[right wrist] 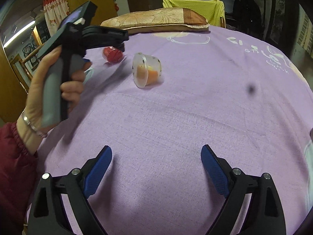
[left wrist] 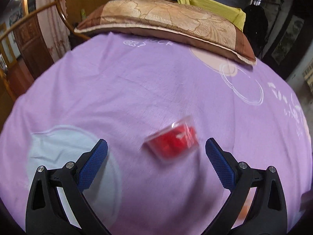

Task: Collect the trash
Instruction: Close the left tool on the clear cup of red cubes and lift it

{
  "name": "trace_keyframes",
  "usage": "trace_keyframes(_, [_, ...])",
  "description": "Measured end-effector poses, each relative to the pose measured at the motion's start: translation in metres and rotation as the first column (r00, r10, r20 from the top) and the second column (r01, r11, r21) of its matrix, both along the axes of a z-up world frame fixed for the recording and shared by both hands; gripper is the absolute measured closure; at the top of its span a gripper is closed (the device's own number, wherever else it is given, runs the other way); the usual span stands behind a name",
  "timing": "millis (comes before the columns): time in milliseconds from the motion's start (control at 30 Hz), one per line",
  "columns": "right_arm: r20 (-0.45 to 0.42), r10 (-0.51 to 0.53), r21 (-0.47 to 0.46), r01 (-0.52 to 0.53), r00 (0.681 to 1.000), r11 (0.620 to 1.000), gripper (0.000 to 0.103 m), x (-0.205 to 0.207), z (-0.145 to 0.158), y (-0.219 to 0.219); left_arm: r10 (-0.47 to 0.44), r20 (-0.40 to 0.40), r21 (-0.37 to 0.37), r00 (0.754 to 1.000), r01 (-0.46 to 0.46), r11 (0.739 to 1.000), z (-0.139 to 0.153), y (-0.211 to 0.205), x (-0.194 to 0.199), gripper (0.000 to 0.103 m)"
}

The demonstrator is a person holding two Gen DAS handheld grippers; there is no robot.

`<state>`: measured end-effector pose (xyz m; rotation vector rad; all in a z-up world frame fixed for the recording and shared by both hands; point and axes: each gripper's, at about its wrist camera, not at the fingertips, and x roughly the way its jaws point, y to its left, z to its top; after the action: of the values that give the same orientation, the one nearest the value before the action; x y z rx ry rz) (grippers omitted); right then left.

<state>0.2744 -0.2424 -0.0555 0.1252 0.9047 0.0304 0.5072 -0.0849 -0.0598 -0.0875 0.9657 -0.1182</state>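
Observation:
A clear plastic cup with red contents [left wrist: 172, 140] lies on its side on the purple bedsheet [left wrist: 137, 82], blurred, just ahead of my left gripper [left wrist: 156, 144], whose blue pads stand wide open and apart from it. In the right wrist view the same red cup [right wrist: 112, 54] lies beyond a second clear cup with orange contents [right wrist: 146, 70], tipped on its side. My right gripper [right wrist: 156, 150] is open over bare sheet, well short of both cups. A hand [right wrist: 49, 82] holds the left gripper's handle at the left, above the red cup.
A brown and gold pillow [left wrist: 166, 25] lies at the far end of the bed, with a yellow-green cloth [left wrist: 213, 7] over a chair behind it. Wooden furniture [left wrist: 25, 39] and a curtain [left wrist: 52, 19] stand to the left. A red sleeve [right wrist: 13, 166] fills the lower left.

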Motion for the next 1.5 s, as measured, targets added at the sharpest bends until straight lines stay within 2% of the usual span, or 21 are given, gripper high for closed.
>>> trace_keyframes(133, [-0.01, 0.013, -0.016, -0.013, 1.0, 1.0, 0.006, 0.002, -0.001, 0.005, 0.017, 0.007, 0.056, 1.0, -0.017, 0.998, -0.013, 0.0, 0.014, 0.006])
trace_keyframes(267, [-0.014, 0.016, -0.026, -0.016, 1.0, 1.0, 0.005, 0.001, -0.001, 0.006, -0.001, 0.012, 0.053, 1.0, 0.001, 0.999, -0.015, 0.002, 0.014, 0.006])
trace_keyframes(367, [-0.013, 0.016, -0.022, -0.016, 1.0, 1.0, 0.005, 0.001, 0.0, 0.005, -0.025, 0.0, 0.145, 1.0, 0.024, 0.989, -0.02, -0.009, 0.014, 0.006])
trace_keyframes(400, [-0.013, 0.016, -0.02, -0.016, 1.0, 1.0, 0.005, 0.001, 0.0, 0.005, -0.025, 0.002, 0.154, 1.0, 0.025, 0.988, -0.02, -0.01, 0.013, 0.006])
trace_keyframes(600, [-0.002, -0.01, -0.001, 0.01, 1.0, 1.0, 0.006, 0.004, 0.002, 0.0, -0.073, 0.002, 0.154, 0.997, 0.072, 0.986, -0.02, -0.006, 0.014, 0.005])
trace_keyframes(700, [0.016, -0.061, -0.039, 0.061, 0.998, 0.997, 0.006, 0.025, 0.011, -0.005, -0.09, 0.003, 0.153, 0.996, 0.089, 0.984, -0.02, -0.005, 0.015, 0.005])
trace_keyframes(867, [0.058, -0.065, -0.011, 0.065, 0.996, 0.998, 0.006, 0.077, 0.023, 0.001, -0.1, 0.007, 0.151, 0.995, 0.098, 0.984, -0.02, -0.005, 0.015, 0.005])
trace_keyframes(933, [0.066, -0.07, -0.05, 0.073, 0.995, 0.996, 0.008, 0.095, 0.022, 0.004, -0.1, 0.007, 0.151, 0.995, 0.098, 0.984, -0.02, -0.005, 0.015, 0.005])
trace_keyframes(1033, [0.123, -0.182, -0.061, 0.19, 0.976, 0.98, 0.012, 0.103, 0.023, -0.023, -0.099, 0.007, 0.15, 0.995, 0.097, 0.984, -0.02, -0.005, 0.015, 0.005])
trace_keyframes(1100, [0.131, -0.299, -0.007, 0.302, 0.945, 0.953, 0.014, 0.095, 0.028, -0.061, -0.098, 0.008, 0.151, 0.995, 0.096, 0.984, -0.02, -0.005, 0.015, 0.005])
trace_keyframes(1167, [0.151, -0.355, 0.078, 0.347, 0.923, 0.935, 0.014, 0.084, 0.032, -0.086, -0.097, 0.008, 0.152, 0.995, 0.094, 0.984, -0.02, -0.005, 0.015, 0.005])
trace_keyframes(1233, [0.144, -0.334, 0.118, 0.319, 0.931, 0.94, 0.014, 0.083, 0.031, -0.092, -0.097, 0.008, 0.152, 0.995, 0.094, 0.984, -0.02, -0.005, 0.015, 0.005])
trace_keyframes(1333, [0.152, -0.27, 0.12, 0.253, 0.951, 0.96, 0.014, 0.088, 0.029, -0.079, -0.097, 0.009, 0.151, 0.995, 0.094, 0.984, -0.02, -0.005, 0.015, 0.005])
trace_keyframes(1400, [0.157, -0.195, 0.086, 0.183, 0.968, 0.979, 0.014, 0.093, 0.026, -0.059, -0.096, 0.009, 0.152, 0.995, 0.094, 0.984, -0.02, -0.005, 0.015, 0.005])
trace_keyframes(1500, [0.185, -0.125, -0.017, 0.131, 0.975, 0.991, 0.013, 0.097, 0.025, -0.032, -0.096, 0.009, 0.152, 0.995, 0.093, 0.984, -0.02, -0.005, 0.015, 0.005])
